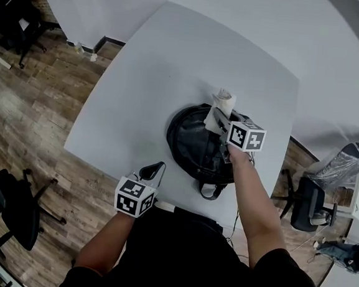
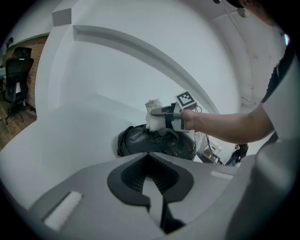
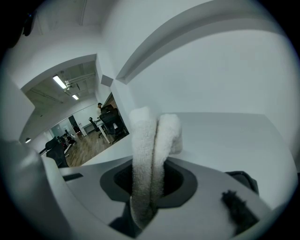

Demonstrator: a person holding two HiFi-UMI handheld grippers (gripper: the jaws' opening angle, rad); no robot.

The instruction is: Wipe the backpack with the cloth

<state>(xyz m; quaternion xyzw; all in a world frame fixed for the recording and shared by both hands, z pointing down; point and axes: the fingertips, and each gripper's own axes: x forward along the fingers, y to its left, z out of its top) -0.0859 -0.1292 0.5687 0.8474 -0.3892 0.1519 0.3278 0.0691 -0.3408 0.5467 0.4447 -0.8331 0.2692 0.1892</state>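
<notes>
Head view: the backpack [image 1: 195, 144] lies right of centre on the table [image 1: 174, 58], with the right gripper [image 1: 222, 121] pressing the cloth [image 1: 222, 103] at its upper edge, so wiping looks under way. Left gripper view: the left gripper [image 2: 151, 185], at bottom centre, has its jaws together and empty. Right gripper view: the jaws are clamped on the folded cloth at centre, and the next move probably calls for dragging it across the backpack with light pressure.

Cloth [image 3: 146, 161] is fluffy white terry, rough-napped. Backpack [image 1: 189, 140] shows black, crinkled, faintly glossy fabric. Table [image 1: 154, 75] is smooth matt white; floor [image 1: 39, 102] is brown wood planks.

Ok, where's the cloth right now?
In the head view, the cloth is pinched in the right gripper, over the far edge of the backpack.
</notes>
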